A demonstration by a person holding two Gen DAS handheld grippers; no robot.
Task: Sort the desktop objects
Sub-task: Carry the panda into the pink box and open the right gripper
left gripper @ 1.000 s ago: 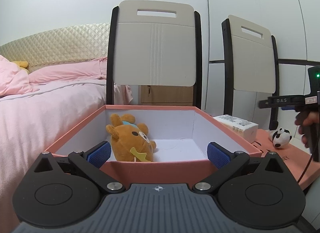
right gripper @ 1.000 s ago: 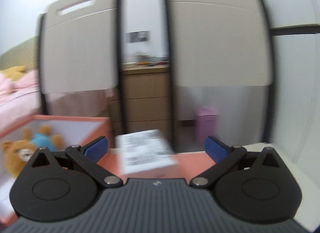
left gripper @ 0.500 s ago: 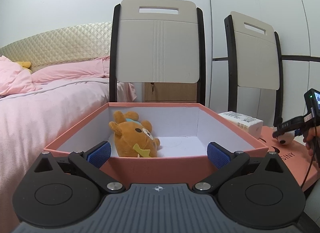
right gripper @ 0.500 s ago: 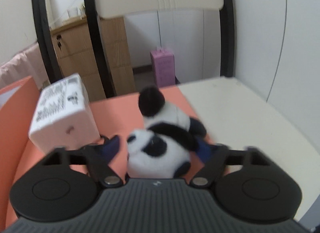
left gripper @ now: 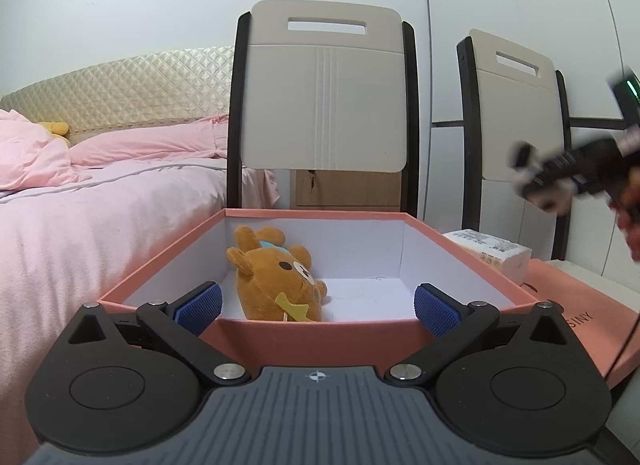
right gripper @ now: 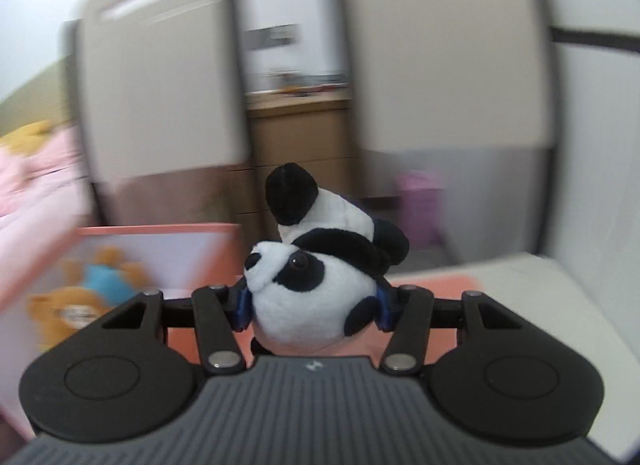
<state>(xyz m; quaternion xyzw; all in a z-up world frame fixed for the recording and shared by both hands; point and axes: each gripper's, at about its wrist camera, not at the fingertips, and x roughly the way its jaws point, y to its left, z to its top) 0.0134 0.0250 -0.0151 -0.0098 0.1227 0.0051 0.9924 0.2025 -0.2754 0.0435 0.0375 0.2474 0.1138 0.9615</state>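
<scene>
Since the earlier frame the right gripper (right gripper: 312, 305) has clamped the panda (right gripper: 316, 297) and lifted it — carrying step, frame centre; next, release over the pink box (right gripper: 160, 230) at left.

Even, soft indoor light, moderately bright; no hard shadows, no glare. Left wrist view sharp across the centre; the chair backs (left gripper: 326, 85) bow outward with fisheye curvature, corners vignetted dark. At its right edge the right gripper (left gripper: 560, 177) is smeared by motion. Right wrist view: background heavily streaked, the box (right gripper: 160, 230) blurred, while the panda toy (right gripper: 320, 285) stays crisp.
</scene>
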